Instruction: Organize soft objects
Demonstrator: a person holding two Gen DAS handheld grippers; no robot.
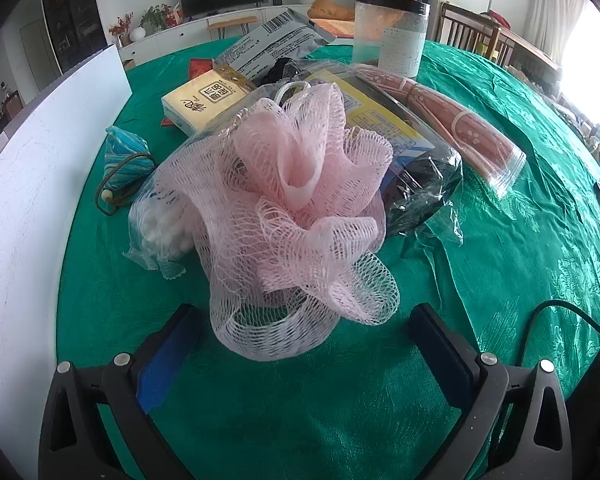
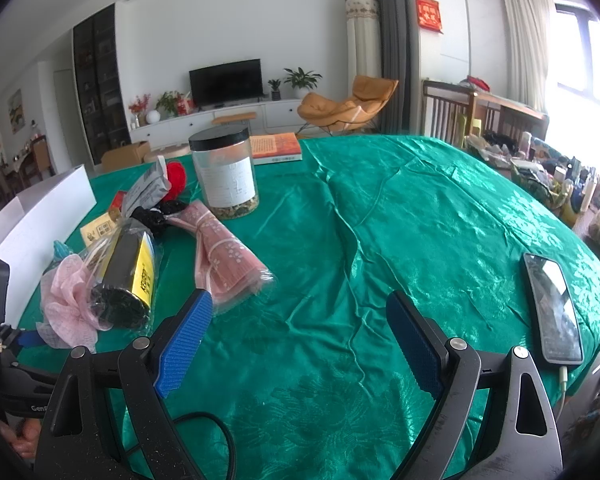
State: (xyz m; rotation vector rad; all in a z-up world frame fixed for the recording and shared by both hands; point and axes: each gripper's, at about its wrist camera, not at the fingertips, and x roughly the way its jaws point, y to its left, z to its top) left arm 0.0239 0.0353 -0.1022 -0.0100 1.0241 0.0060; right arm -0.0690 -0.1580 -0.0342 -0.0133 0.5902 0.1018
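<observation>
On green tablecloth [image 1: 500, 200] a pile of packets is seen; pink mesh pouf [image 1: 292, 200] lies at its front, just ahead of left gripper [image 1: 300, 320], jaws spread, empty. Right gripper [image 2: 300, 320] likewise spread, nothing held.

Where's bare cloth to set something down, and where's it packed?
Free: the wide green cloth between the pink mat roll and the phone, beyond the open right gripper. Also a strip between the open left gripper and the pink mesh sponge. Crowded: the pile from the sponge back to the jar, beside the white box.
</observation>
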